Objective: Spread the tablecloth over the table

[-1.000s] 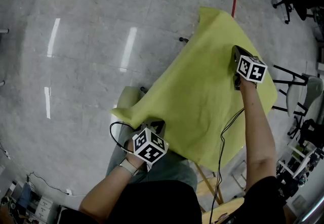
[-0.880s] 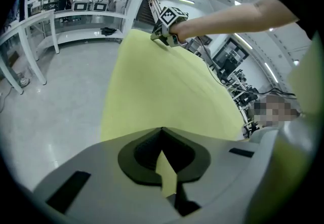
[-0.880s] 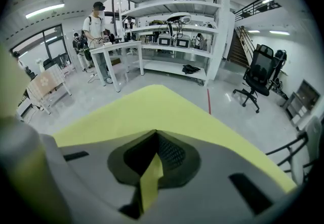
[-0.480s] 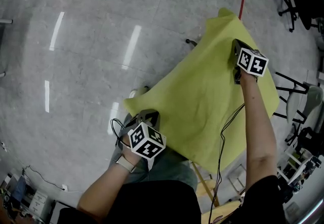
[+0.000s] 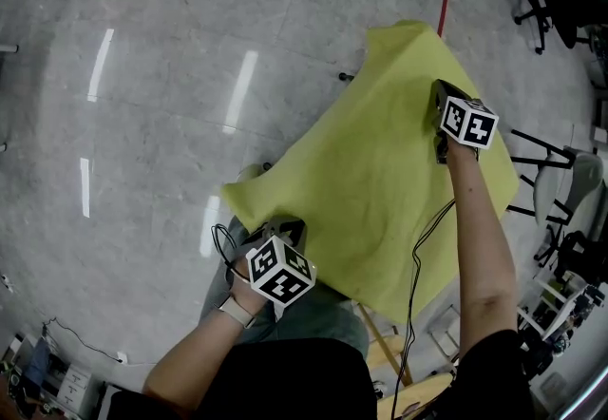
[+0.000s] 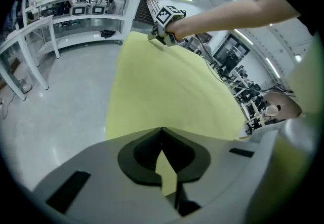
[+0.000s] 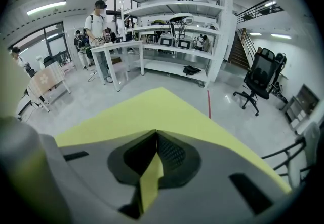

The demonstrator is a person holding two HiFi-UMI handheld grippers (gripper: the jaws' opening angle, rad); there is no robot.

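- Since a second ago the tablecloth's (image 5: 380, 152) near-left corner has stretched flatter, while both hands sit about where they were.
- Left gripper (image 6: 162, 131) is clamped on the cloth's near-left edge and right gripper (image 7: 156, 136) on its far-right part, each pinching a yellow-green strip.
- Wooden legs (image 5: 388, 347) show under the near edge; an office chair (image 7: 260, 78) and shelving (image 7: 177, 25) stand beyond.

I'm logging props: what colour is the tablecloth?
Plain yellow-green, no pattern. The tablecloth shows best in the head view.
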